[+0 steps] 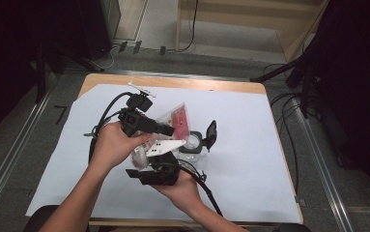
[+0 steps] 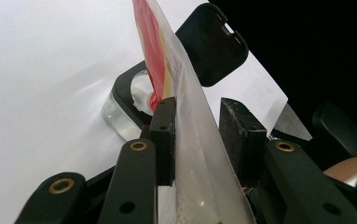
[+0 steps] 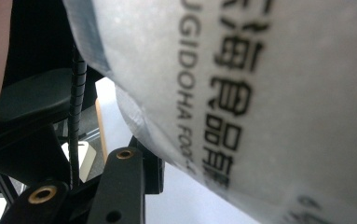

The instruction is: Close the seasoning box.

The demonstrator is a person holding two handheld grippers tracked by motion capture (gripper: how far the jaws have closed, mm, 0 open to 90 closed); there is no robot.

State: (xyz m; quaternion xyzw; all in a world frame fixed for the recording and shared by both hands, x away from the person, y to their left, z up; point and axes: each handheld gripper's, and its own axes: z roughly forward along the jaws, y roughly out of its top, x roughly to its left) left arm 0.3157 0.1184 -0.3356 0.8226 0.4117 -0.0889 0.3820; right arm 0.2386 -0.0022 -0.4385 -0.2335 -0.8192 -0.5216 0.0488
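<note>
Clear plastic pouch [image 1: 173,121] with red label, held up off the table between both grippers, above the white paper sheet [image 1: 250,145]. Its upper end leans over a small clear container [image 1: 192,143] with a black rim; the container's black lid [image 1: 211,135] stands flipped open at its far side.

Left gripper [image 2: 197,135]: jaws part-open, pouch film running between them. Left pad lies against the film; right pad stands just apart from it. No firm clamp evident.

Right gripper [image 1: 156,169]: held low, under the pouch's lower end. In the right gripper view the pouch [image 3: 241,93], with black print, covers the jaw area; one jaw visible, the other hidden. Cannot tell how far open it is, or whether it grips.

Table [image 1: 173,83]: wooden edge showing beyond the paper.
</note>
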